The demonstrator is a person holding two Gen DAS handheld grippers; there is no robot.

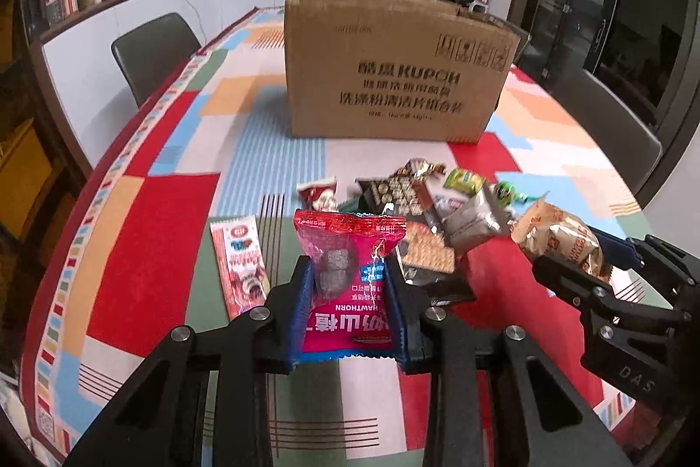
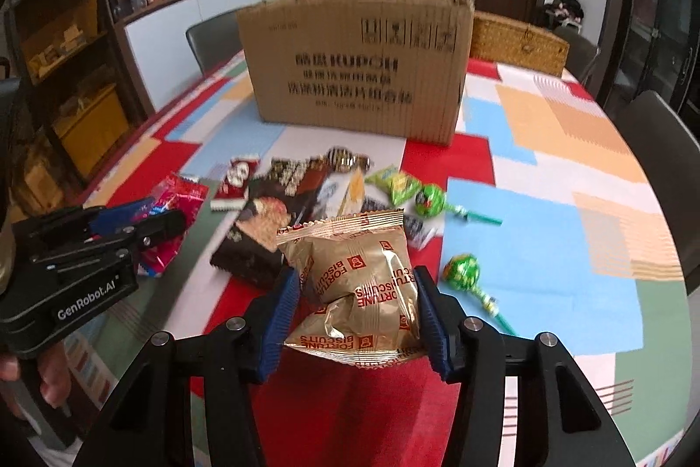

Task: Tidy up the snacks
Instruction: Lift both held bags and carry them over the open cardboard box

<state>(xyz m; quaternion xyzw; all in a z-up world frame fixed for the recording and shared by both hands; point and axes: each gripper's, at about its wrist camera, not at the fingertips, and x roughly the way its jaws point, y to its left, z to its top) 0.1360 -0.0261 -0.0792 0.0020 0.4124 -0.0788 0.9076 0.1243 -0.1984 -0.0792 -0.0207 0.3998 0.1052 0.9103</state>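
Observation:
My left gripper is shut on a pink hawthorn snack packet and holds it above the table. My right gripper is shut on a gold fortune biscuits packet, also lifted; it shows at the right of the left wrist view. A pile of mixed snacks lies on the patterned tablecloth ahead of both grippers. A large cardboard box stands behind the pile, also in the right wrist view.
A long red-and-white snack stick lies left of the pile. Green lollipops lie to the right. A wicker basket stands behind the box. Dark chairs surround the table.

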